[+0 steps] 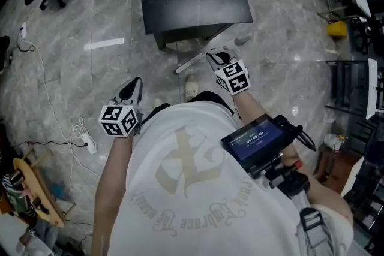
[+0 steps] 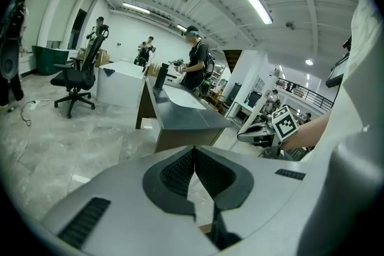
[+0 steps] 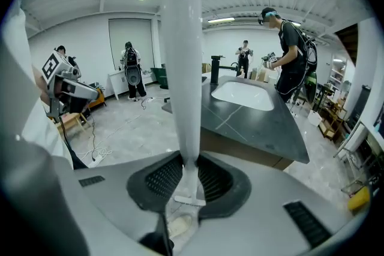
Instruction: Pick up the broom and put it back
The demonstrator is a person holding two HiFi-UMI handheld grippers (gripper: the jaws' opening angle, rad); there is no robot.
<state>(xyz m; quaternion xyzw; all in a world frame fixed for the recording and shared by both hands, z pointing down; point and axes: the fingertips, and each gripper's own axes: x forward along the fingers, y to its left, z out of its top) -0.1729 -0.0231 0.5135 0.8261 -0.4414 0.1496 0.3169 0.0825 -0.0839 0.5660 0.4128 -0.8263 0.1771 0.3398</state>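
Two tongs, one load. Right tongs (image 1: 217, 58) pinch the white broom (image 3: 181, 69) close to its thin end, one pad on each side of the shaft; gripping that end probably lets the rest swing free for carrying. It looks lifted off the floor (image 1: 90, 21), just near of the dark worktop (image 1: 240, 6). Left tongs (image 2: 193, 168) are pressed together and empty, off to the left, likely just out of the way. Long axis: head view has the shaft running from the right tongs out left and slightly near. Bristle end isn't in any view, so can't tell which way the head points
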